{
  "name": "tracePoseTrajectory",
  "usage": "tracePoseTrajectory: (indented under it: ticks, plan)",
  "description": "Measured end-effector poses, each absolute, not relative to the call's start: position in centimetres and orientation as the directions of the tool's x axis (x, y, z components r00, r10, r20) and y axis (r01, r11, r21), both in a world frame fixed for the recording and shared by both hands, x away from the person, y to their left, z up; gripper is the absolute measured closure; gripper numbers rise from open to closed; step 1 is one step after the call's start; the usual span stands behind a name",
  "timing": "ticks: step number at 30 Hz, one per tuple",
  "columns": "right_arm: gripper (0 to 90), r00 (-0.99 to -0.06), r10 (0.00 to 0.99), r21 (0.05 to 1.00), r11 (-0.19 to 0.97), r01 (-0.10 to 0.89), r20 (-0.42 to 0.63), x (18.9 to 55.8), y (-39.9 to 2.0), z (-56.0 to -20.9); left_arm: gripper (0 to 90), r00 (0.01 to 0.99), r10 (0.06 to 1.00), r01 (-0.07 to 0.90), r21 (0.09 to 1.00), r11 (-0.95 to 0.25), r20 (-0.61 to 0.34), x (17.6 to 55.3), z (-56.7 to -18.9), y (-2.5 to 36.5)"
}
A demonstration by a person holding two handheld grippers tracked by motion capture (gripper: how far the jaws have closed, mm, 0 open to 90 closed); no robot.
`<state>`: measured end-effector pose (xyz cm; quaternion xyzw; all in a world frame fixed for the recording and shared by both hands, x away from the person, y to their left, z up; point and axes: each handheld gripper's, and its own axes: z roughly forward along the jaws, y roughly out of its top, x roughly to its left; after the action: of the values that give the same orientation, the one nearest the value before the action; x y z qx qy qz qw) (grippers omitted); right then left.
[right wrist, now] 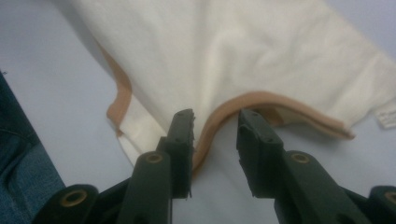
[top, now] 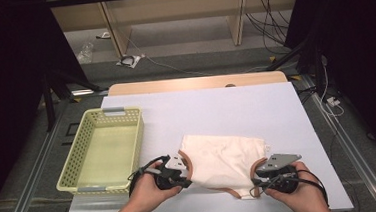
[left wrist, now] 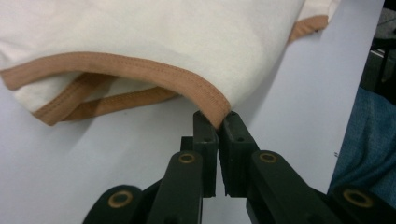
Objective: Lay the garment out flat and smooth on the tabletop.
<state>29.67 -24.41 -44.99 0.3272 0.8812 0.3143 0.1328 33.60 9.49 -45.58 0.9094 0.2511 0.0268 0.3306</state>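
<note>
Near desk (top: 276, 105) edge, both hands low, either side of cream garment (top: 227, 158). Left gripper (left wrist: 217, 125) — jaws clamped on brown hem (left wrist: 205, 91), corner lifted. Right gripper (right wrist: 215, 122) — jaws apart, hem running between them, pads not pressing. High view adds yellow basket (top: 128, 140) at left, well apart from garment. Far half of desk bare; garment's near edge close to desk rim.
</note>
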Motion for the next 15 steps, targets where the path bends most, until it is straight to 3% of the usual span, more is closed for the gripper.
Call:
tracePoseTrajectory:
  ticks: [3,8,15]
  plan:
    - [68.2,-0.823,0.567,0.667,0.626,0.404,-0.033,29.1,-23.7,-44.8,85.5,0.870,0.478,0.441,0.626,-0.643,-0.123,33.6,-45.4,9.5]
    - [65.0,-0.910,0.415,0.602,0.734,0.315,-0.029,28.8,-21.6,-46.6,85.5,0.867,0.481,0.445,0.632,-0.634,-0.128,33.6,-45.3,9.5]
    - [70.2,-0.923,0.380,0.564,0.775,0.284,-0.057,29.3,-20.2,-47.5,84.9,0.866,0.480,0.449,0.634,-0.630,-0.136,33.8,-45.3,9.3]
